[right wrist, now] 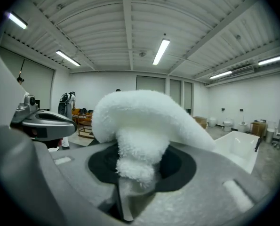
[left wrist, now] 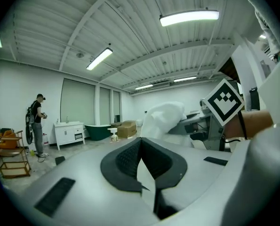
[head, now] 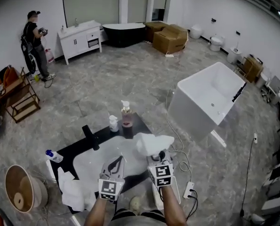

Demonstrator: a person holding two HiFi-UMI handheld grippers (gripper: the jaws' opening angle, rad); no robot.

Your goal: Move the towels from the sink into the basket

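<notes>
Right gripper (head: 159,160) is clenched on the fluffy white terry towel (head: 154,143); in the right gripper view the cloth (right wrist: 144,121) bulges up between your jaws, pinched at its bunched middle. You hold it above the right rim of the white oval sink (head: 95,166), set in the black countertop (head: 76,152). The round woven basket (head: 9,185) stands on the floor at the lower left of the head view, so your carry probably runs leftward across the basin. The left gripper (head: 114,166) is nearer the basket, jaws parted and empty. A second crumpled white towel (head: 76,192) lies between the sink and the basket.
</notes>
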